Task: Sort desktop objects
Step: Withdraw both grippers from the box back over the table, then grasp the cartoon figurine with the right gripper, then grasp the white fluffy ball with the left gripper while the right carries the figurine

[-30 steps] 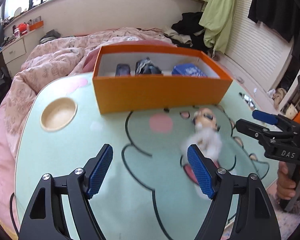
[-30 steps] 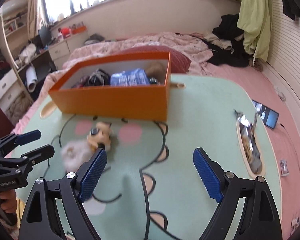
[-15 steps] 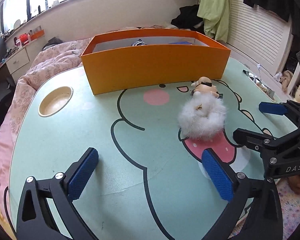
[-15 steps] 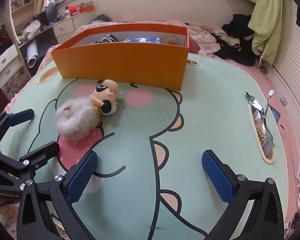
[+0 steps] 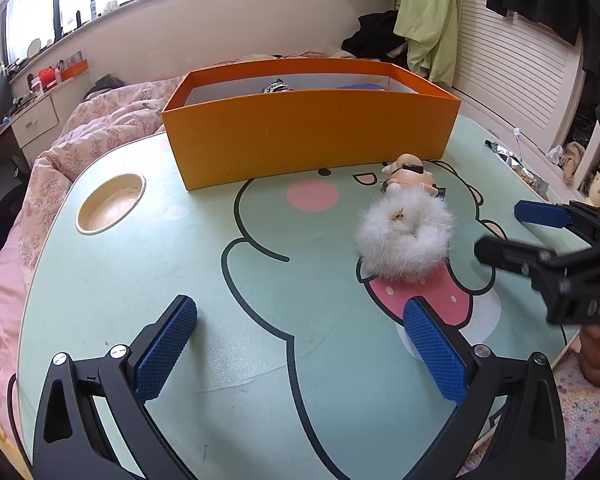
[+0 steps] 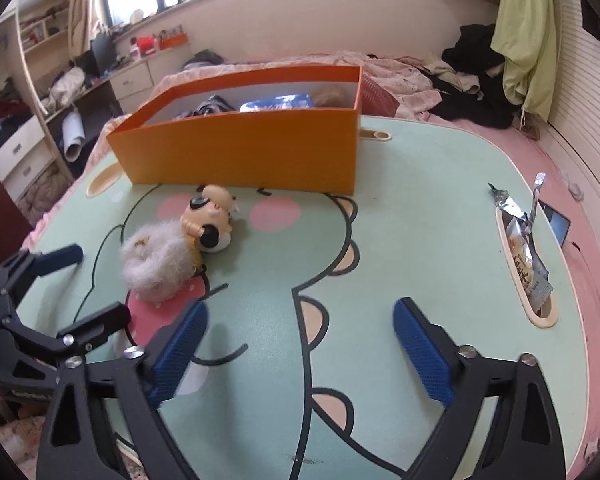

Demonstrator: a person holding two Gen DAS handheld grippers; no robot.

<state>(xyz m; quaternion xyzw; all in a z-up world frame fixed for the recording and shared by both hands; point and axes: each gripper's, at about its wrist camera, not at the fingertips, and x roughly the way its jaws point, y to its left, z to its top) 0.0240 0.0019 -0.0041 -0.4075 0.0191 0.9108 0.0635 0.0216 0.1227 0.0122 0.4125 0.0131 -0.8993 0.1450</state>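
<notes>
A white fluffy pom-pom [image 5: 405, 240] [image 6: 156, 255] lies on the green cartoon table [image 5: 148, 264] [image 6: 412, 240], touching a small tan toy figure [image 5: 410, 174] [image 6: 209, 220] behind it. An orange box [image 5: 312, 136] [image 6: 244, 156] stands at the back and holds a blue packet [image 6: 278, 103] and dark items. My left gripper [image 5: 300, 352] is open and empty, low over the table, with the pom-pom ahead to the right. My right gripper [image 6: 300, 346] is open and empty; the pom-pom is ahead to its left. Each gripper shows in the other's view [image 5: 540, 236] [image 6: 56, 292].
A round cup recess [image 5: 110, 203] sits at the table's left. A long slot at the right edge holds snack wrappers [image 6: 526, 256]. A pink bed surrounds the table, with a phone [image 6: 558, 222] lying on it. Clothes hang at the back right.
Both grippers have dropped lower toward the table and pulled back a little. The pom-pom and the toy figure look still now after appearing blurred one second ago.
</notes>
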